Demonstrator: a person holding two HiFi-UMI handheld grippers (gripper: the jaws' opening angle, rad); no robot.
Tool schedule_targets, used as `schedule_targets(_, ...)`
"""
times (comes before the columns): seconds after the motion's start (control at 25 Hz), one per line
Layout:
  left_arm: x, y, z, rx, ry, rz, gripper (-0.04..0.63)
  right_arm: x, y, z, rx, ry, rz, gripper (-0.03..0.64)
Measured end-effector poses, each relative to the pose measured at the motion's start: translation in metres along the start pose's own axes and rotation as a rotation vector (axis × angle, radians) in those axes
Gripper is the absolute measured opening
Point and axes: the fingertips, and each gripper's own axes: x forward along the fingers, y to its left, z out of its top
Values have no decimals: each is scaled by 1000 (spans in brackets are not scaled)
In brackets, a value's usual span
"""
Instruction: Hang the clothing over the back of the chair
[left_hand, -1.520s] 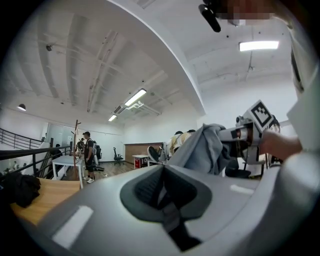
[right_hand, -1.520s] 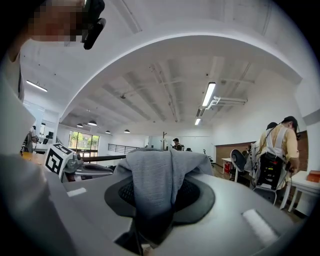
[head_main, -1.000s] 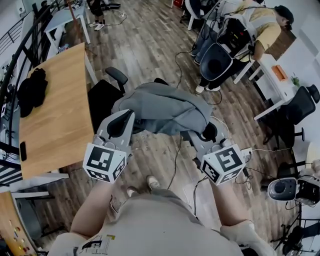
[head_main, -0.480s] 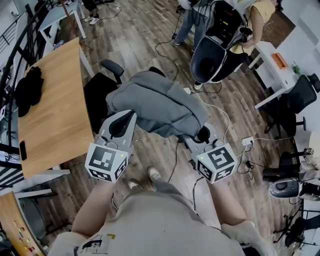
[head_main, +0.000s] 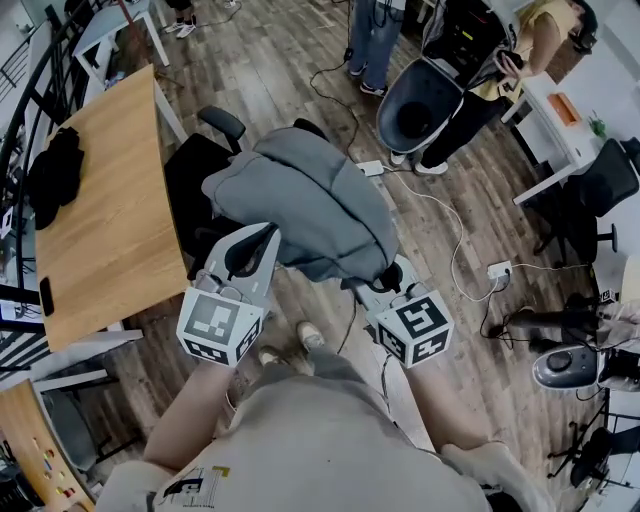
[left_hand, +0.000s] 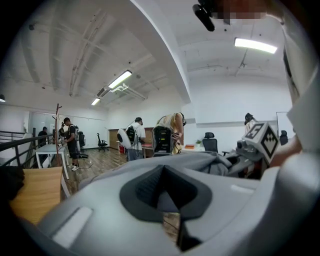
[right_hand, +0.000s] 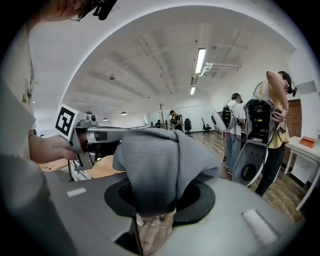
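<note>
Matt grey cloth clothing (head_main: 310, 205), matt black chair (head_main: 190, 185), smooth light wood table (head_main: 100, 200), wood-plank floor (head_main: 290, 70)

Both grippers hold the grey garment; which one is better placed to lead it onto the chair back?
Probably left. The left gripper sits right by the black chair, while the right gripper holds the grey garment on the far side.

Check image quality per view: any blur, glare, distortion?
Head view: evenly lit, sharp on the grey garment, mild wide-angle bending toward the edges. Left gripper view: heavy fisheye with black corners, ceiling light blown out, foreground nearest the lens soft. Right gripper view: same fisheye and black corners, cloth close to the lens slightly soft, room behind clear.
</note>
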Motion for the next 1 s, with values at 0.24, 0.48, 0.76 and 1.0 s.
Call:
schedule_targets(0.24, 4, -13, -18, -14, 36, -30, 0, 11, 2, -14, -30, 21, 0, 132)
schedule_targets(0.48, 7, -22, -32, -16, 70, -41, 0, 19, 2, -39, 0, 52, 9, 132)
schedule_targets(0.76, 8, -21, -42, -23, 91, -43, 0, 30, 3, -52, 20, 58, 18, 137)
schedule_targets(1.0, 10, -19, -47, -28, 91, -51, 0, 31, 6, -56, 52, 41, 19, 181)
